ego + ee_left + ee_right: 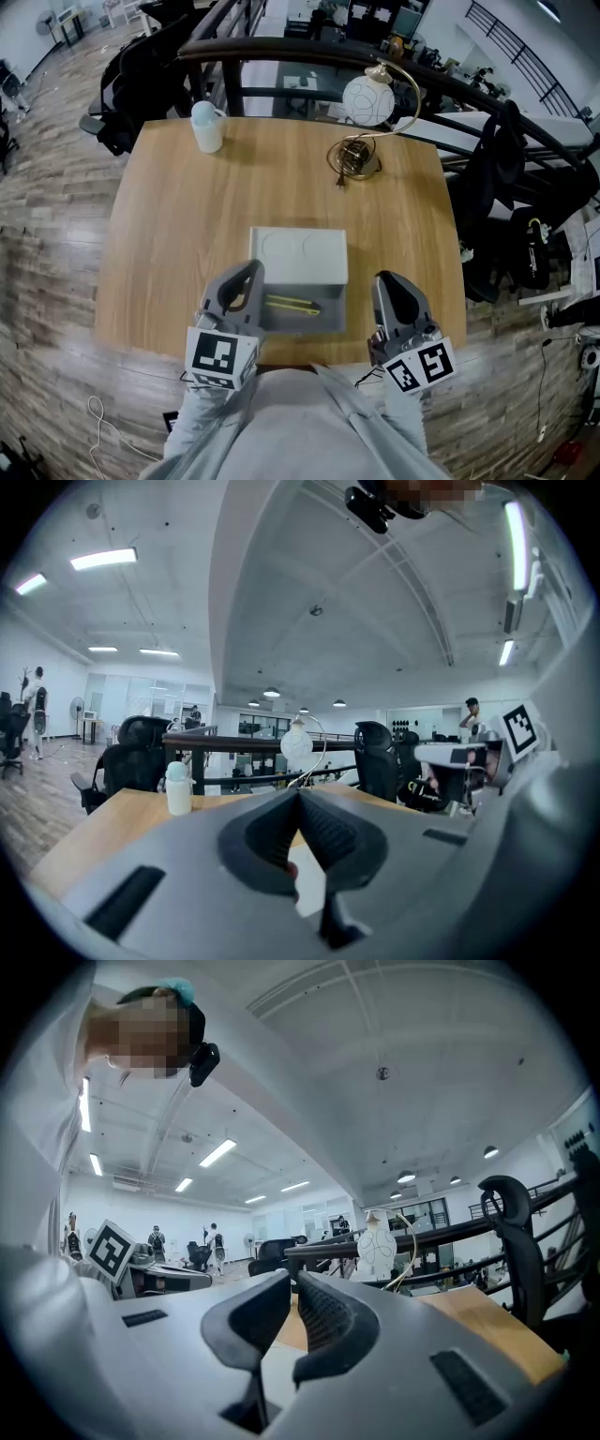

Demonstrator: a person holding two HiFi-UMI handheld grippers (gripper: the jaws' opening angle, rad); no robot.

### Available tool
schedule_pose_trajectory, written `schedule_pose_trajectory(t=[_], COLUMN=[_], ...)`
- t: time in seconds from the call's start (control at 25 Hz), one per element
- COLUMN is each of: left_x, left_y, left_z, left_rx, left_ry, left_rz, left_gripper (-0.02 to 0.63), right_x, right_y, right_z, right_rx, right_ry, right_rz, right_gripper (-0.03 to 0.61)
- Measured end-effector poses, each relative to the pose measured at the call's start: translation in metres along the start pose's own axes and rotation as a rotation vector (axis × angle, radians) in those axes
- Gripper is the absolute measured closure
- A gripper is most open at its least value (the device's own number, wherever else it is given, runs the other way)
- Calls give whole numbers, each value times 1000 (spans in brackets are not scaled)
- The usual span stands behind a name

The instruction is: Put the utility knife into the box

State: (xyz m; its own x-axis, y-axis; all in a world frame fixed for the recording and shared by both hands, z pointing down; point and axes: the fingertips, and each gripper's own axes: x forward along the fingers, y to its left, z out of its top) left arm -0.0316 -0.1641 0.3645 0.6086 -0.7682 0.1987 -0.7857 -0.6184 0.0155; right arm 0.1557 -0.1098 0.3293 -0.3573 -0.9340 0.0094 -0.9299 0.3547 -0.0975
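- The marker cubes [223, 358] nearest the person carry black-and-white square patterns.
- The left gripper [246, 272] points almost level over the table's [178, 225] near edge. Its jaws are clenched tip to tip on nothing.
- The right gripper [392, 281] is held level, just right of the box [309, 251]. Its jaws are drawn nearly together, with nothing between them.
- The yellow utility knife [292, 304] lies flat inside the box's grey tray, between the two grippers.
- Further back stand a white cup [207, 127] and a globe lamp [367, 101].
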Motion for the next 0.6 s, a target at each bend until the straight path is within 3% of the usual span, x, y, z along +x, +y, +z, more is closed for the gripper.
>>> schedule_pose_trajectory(t=[0.6], left_x=[-1], left_y=[0], left_z=[-6], left_rx=[-15], left_ry=[6], left_rz=[6], left_gripper=[595], right_x=[3], right_y=[10], right_z=[-17], right_rx=[-9], right_ry=[40], right_rz=[10], right_gripper=[563])
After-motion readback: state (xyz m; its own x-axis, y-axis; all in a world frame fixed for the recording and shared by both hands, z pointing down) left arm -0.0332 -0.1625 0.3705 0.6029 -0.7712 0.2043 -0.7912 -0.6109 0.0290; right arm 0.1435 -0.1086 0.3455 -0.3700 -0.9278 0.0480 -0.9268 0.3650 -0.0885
